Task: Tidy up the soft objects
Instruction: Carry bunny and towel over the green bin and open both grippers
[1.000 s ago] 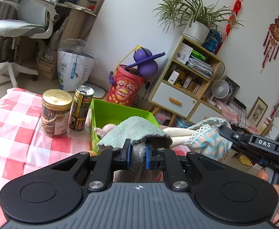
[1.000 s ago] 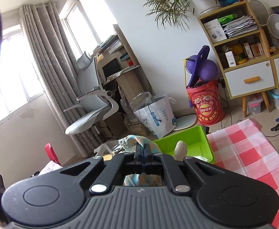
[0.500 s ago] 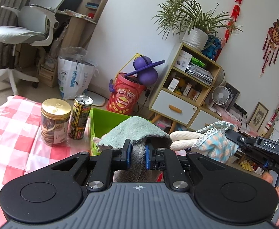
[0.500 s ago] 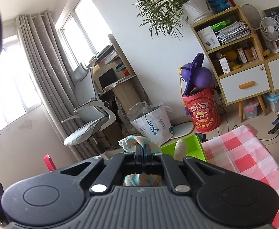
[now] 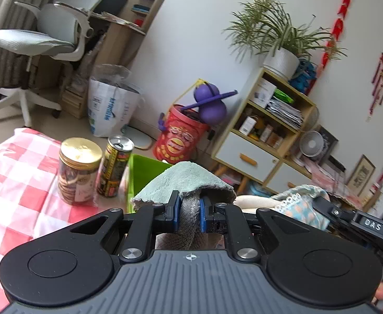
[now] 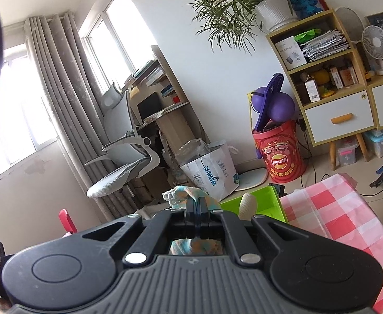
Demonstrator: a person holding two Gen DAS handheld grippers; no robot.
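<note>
Terry cloth (image 5: 188, 180) draped downward over left tongs (image 5: 188, 213)

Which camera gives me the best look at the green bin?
The right wrist view: the green bin shows its rim and side beyond the red checked tablecloth. In the left wrist view the bin is mostly hidden behind the mint towel.

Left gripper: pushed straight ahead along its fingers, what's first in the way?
Probably the green bin. The left gripper, shut on a towel, points slightly down at it; depth is unclear, and the towel hides the path.
</note>
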